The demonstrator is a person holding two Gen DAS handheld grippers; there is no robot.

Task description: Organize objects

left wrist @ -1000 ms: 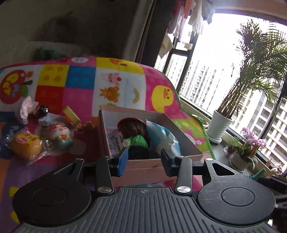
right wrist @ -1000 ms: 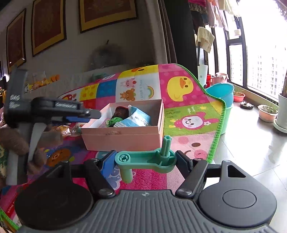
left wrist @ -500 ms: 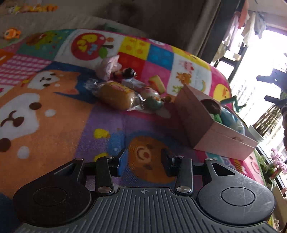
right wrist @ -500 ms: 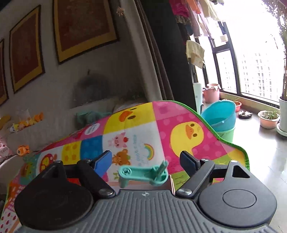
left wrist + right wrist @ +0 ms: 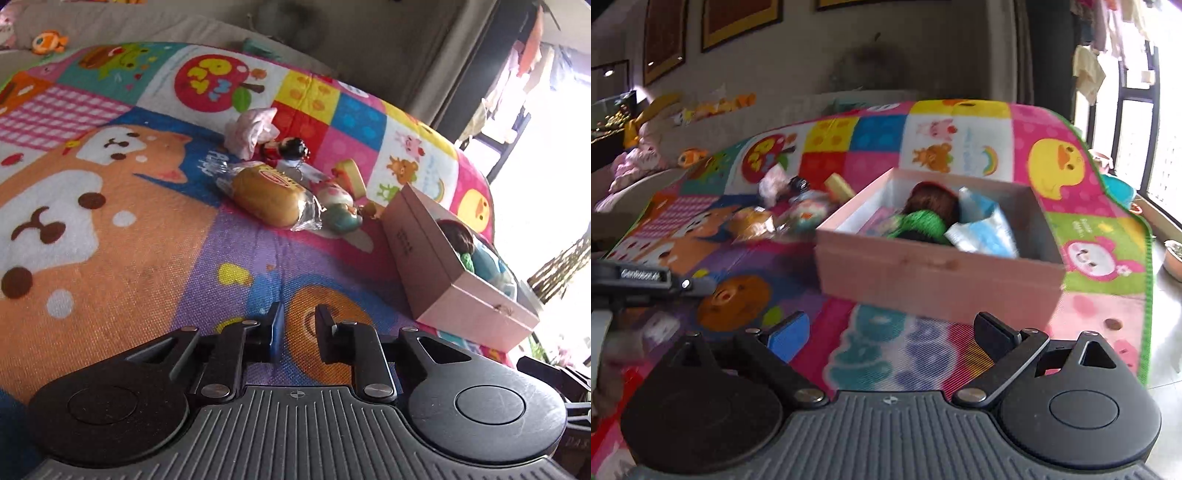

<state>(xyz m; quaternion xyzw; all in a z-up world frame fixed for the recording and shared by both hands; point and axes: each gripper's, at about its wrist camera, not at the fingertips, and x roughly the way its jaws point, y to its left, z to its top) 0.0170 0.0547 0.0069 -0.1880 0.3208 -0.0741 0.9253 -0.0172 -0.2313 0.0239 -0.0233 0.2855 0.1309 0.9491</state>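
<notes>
Pink cardboard box (image 5: 938,280) sits on the patchwork play mat (image 5: 110,221), already holding a brown-haired doll (image 5: 931,203) in green knit and a blue-and-white packet (image 5: 982,229). The right claw (image 5: 890,332), which a second ago gripped a teal plastic toy, now hangs wide open and empty in front of the box; the toy is not visible in either current view, so whether it landed inside cannot be told. The left claw (image 5: 297,328) has swung away from the box towards the loose pile, fingers narrowly parted and empty. Wrapped bread (image 5: 269,197), a small round-headed doll (image 5: 286,151) and a pastel figurine (image 5: 340,210) apparently remain to be boxed.
</notes>
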